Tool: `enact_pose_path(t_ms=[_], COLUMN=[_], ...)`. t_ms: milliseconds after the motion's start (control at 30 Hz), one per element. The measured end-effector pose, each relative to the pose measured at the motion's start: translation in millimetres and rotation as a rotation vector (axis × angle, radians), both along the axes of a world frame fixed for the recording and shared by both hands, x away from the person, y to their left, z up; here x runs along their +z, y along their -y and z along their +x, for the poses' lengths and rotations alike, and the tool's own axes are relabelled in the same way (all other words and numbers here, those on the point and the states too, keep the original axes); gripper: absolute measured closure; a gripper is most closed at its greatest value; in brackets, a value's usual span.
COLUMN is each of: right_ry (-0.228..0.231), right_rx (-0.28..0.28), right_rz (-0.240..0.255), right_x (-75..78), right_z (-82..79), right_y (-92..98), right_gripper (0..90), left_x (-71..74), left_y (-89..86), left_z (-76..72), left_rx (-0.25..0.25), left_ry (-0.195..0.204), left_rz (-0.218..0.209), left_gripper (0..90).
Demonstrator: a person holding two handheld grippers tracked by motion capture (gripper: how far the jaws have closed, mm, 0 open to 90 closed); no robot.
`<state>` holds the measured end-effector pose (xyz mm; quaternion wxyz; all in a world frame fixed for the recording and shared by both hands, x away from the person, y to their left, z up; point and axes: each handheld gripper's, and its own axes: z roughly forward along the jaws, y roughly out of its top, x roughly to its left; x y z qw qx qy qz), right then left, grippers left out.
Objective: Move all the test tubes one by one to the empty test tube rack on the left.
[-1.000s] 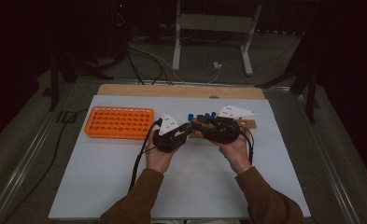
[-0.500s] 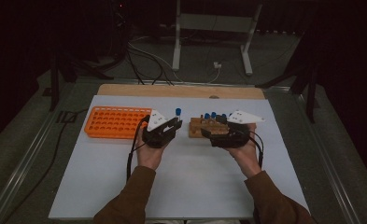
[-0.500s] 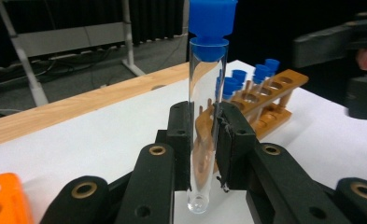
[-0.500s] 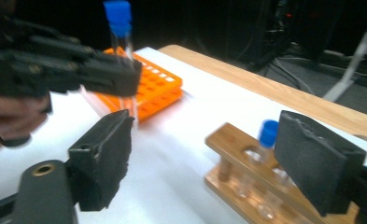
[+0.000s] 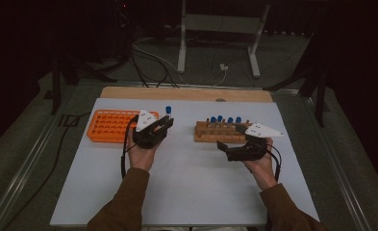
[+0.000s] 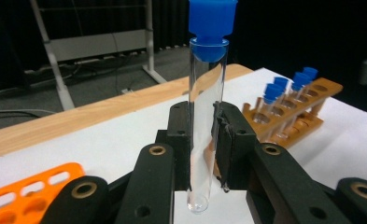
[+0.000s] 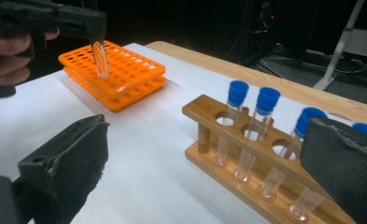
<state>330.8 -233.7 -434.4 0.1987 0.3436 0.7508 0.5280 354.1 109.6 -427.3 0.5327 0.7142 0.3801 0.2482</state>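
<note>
Orange rack sits at the left of the white worktop, holes empty as far as visible. Left hand-held gripper is just right of the rack, above the worktop, clamped on a clear tube with a blue cap; tube upright, pinched mid-length between the pads, round bottom hanging free below them. Wooden rack stands right of centre, well apart from the orange one, with four blue-capped tubes upright in its holes. Right hand-held gripper is just in front of the wooden rack; its jaws have just been opening and now stand wide, nothing between them.
</note>
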Motion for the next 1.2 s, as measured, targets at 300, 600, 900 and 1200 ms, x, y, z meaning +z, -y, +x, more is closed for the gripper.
enact_pose_path(t_ms=[300,600,900,1200], right_ry=[0.026,0.016,0.005,0.005], right_rx=[-0.020,-0.029,-0.052,-0.050], right_rz=[0.021,0.030,0.052,0.057], right_x=[-6.1,-10.3,-12.2,-12.6], right_z=[-11.1,-10.4,-10.8,-10.7], right_y=[13.8,17.3,25.9,27.1], right_gripper=[1.0,1.0,0.0,0.0], left_x=[-5.2,-18.9,-39.4,-52.9], left_y=[-18.8,-34.2,-48.6,-48.6], left_z=[9.5,17.9,21.3,23.5], left_rx=[0.063,0.123,0.186,0.200], left_ry=[0.015,-0.008,-0.043,-0.076], left_rz=[0.002,-0.012,-0.013,0.009], left_gripper=[78.0,78.0,78.0,77.9])
